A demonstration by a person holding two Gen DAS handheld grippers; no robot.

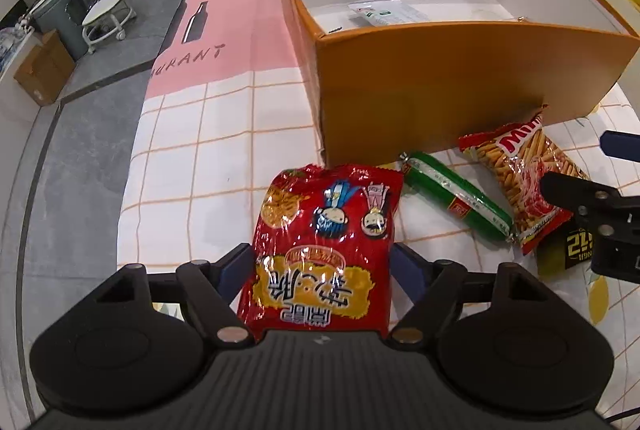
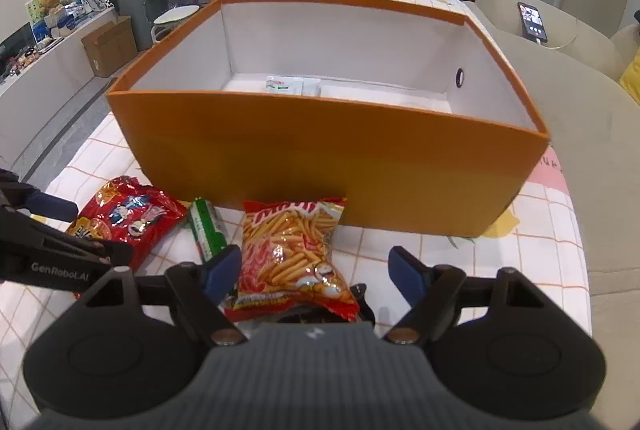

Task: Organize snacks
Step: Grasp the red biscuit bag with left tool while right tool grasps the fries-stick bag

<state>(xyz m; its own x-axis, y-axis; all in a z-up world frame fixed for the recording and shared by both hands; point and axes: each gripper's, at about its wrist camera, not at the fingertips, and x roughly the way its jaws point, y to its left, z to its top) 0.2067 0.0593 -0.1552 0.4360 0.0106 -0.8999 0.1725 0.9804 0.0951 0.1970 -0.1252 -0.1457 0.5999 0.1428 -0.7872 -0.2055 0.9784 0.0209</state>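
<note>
Snack packets lie in a row on a checked tablecloth [image 1: 192, 134] in front of an open orange box [image 2: 320, 158], whose white inside holds a small white packet [image 2: 294, 85] on its floor. The left gripper [image 1: 320, 266] points steeply down over a red noodle-snack bag with cartoon figures [image 1: 326, 246]; its jaws stand wide apart, one blue pad [image 1: 234, 268] on either side of the bag's lower half, and whether the pads touch the wrapper cannot be told. Just beside that bag lies a green sausage stick [image 1: 456, 200], and next to it a red-and-clear bag of fried potato sticks [image 1: 520, 182], its top corner touching the box's front wall. The right gripper [image 2: 316, 272] hovers over this potato-stick bag [image 2: 294, 258] with its jaws open; the bag sits between the blue pads, close to the left-hand pad [image 2: 222, 270] and well clear of the other. In the right wrist view the red cartoon bag [image 2: 128, 220] and the sausage stick [image 2: 208, 230] lie to the left, with the left gripper's black frame [image 2: 52, 254] over the bag's edge. A black packet with yellow lettering [image 1: 572, 250] lies under the right gripper [image 1: 608, 206].
</note>
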